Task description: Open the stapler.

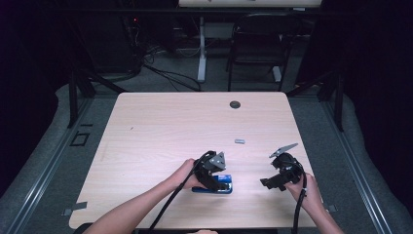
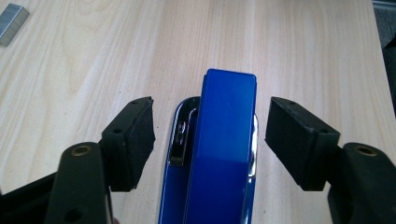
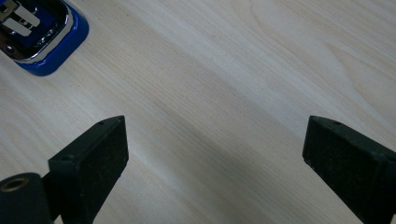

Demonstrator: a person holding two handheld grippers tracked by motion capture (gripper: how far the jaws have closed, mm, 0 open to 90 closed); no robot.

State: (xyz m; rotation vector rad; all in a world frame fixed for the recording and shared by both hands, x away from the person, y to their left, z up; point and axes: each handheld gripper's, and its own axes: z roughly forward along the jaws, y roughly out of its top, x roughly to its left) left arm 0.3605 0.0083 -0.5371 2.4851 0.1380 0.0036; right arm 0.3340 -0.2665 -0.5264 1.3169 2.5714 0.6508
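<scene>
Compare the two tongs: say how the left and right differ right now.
The left tongs straddle the blue stapler, pads clear of its sides; the right tongs have only bare table between them. The left tongs stand narrower, the right tongs spread wider. Both are open, black-padded and hand-held low over the table.

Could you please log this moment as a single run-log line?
left gripper: open, astride blue stapler, pads clear | right gripper: open, empty, over table | staple strip: untouched
</scene>
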